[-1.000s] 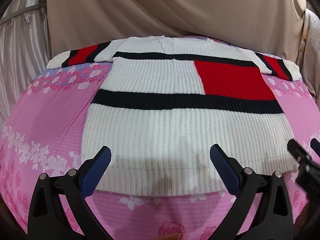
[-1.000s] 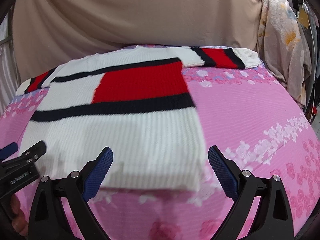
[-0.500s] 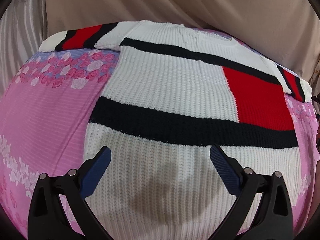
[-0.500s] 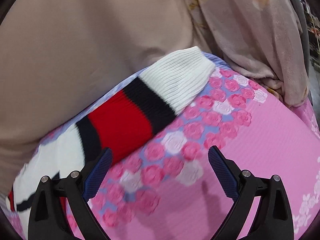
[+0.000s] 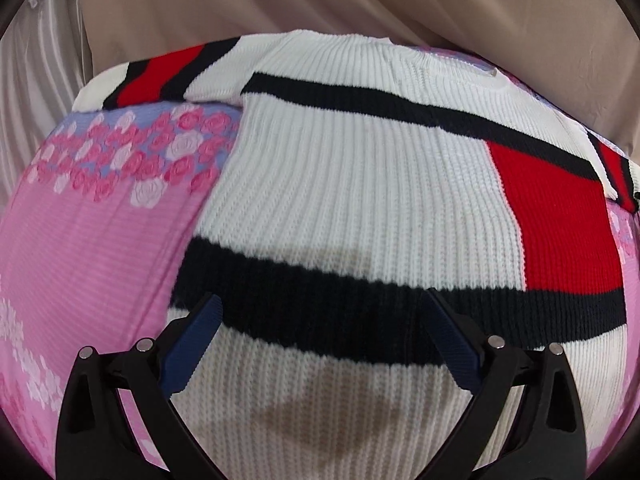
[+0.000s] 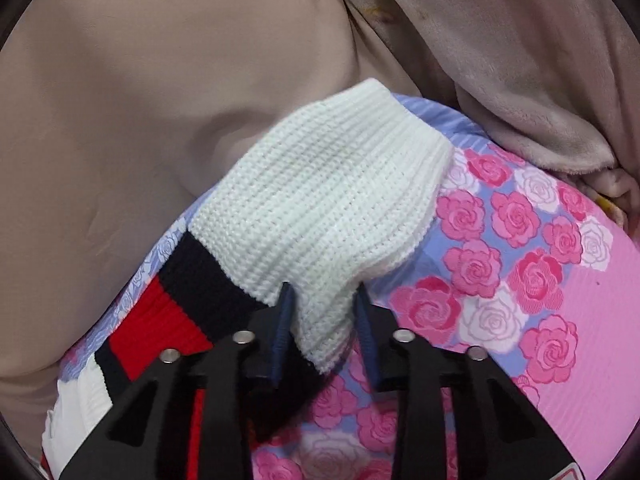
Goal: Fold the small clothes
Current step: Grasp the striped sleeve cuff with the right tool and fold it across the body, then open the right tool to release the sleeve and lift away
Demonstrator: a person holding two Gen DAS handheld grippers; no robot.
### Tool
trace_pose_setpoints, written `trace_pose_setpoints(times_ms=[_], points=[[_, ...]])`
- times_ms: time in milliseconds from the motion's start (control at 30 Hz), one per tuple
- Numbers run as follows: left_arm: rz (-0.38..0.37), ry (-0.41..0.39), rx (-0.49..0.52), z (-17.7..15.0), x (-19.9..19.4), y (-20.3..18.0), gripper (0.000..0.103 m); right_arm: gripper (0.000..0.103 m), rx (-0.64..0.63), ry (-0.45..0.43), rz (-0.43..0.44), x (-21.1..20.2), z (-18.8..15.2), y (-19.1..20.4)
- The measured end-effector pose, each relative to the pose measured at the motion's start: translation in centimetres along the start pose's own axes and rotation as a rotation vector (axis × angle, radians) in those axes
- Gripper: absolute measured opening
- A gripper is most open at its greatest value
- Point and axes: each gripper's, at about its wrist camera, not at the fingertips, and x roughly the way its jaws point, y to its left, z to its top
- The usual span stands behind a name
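A white knit sweater [image 5: 352,184] with black stripes and a red block lies flat, front up, on a pink floral bedsheet [image 5: 92,248]. Its left sleeve [image 5: 160,76] stretches out at the far left. My left gripper [image 5: 320,328] is open and empty, hovering over the lower black stripe. In the right wrist view my right gripper [image 6: 324,320] has closed on the near edge of the sweater's right sleeve cuff [image 6: 320,208], which is white with black and red bands behind it. The pinched cuff edge bunches between the blue pads [image 6: 282,328].
A beige cloth backdrop [image 6: 140,100] hangs right behind the bed. A plush beige blanket [image 6: 540,80] is draped at the far right. The sheet [image 6: 580,320] runs on to the right of the cuff.
My right gripper moved forward onto the sleeve cuff and closed on its edge. My left gripper moved further up over the sweater's body, staying open.
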Motion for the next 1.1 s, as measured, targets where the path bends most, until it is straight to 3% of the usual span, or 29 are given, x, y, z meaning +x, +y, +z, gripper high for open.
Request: trace_pose_setpoints(times_ms=[67,133,233,367,433,500,567,633,700,733,767,900,1033,1100], points=[[0.009,-0.015,-0.002,0.7,-0.1,0.0,0.097,0.009,-0.053,-0.073,0.087,-2.4,0.6,3.5],[0.004,-0.034,-0.008,1.4,-0.3,0.0,0.097,0.009,-0.172,-0.139,0.215,-6.1,0.4,9.6],[-0.001,-0.083,-0.011,2.4,-0.9,0.0,0.097,0.008,-0.402,-0.159,0.455,-11.2,-3.1,20.4],[0.026,-0.153,-0.032,3.6,-2.0,0.2,0.097,0.012,-0.708,-0.028,0.713,-14.0,-13.4,33.4],[0.043,-0.169,-0.046,4.5,-2.0,0.5,0.097,0.013,-0.817,0.068,0.757,-12.9,-19.3,37.5],[0.020,-0.161,-0.079,5.1,-1.7,1.1,0.097,0.017,-0.941,0.155,0.729,-10.8,-25.3,40.1],[-0.022,-0.167,-0.118,5.6,-1.4,1.8,0.097,0.017,-1.012,0.192,0.687,-9.6,-28.7,40.5],[-0.024,-0.177,-0.132,6.0,-1.1,2.2,0.097,0.018,-1.006,0.194,0.658,-10.3,-29.5,39.0],[-0.034,-0.173,-0.104,6.7,-0.5,2.1,0.097,0.035,-0.930,0.180,0.623,-10.7,-27.2,36.5],[-0.026,-0.162,-0.082,7.1,-0.1,1.9,0.097,0.049,-0.887,0.167,0.609,-10.9,-26.0,34.9],[-0.017,-0.155,-0.067,7.6,0.4,1.7,0.097,0.054,-0.848,0.152,0.590,-10.9,-24.7,33.2],[-0.055,-0.171,-0.065,10.9,2.6,1.0,0.097,0.061,-0.716,0.083,0.431,-10.8,-20.5,26.2],[-0.175,-0.134,-0.143,14.9,6.1,0.7,0.097,0.062,-0.582,0.100,0.351,-7.9,-16.2,23.4],[-0.178,-0.110,-0.167,16.4,8.1,0.3,0.097,0.062,-0.529,0.126,0.336,-5.9,-14.8,23.5]])
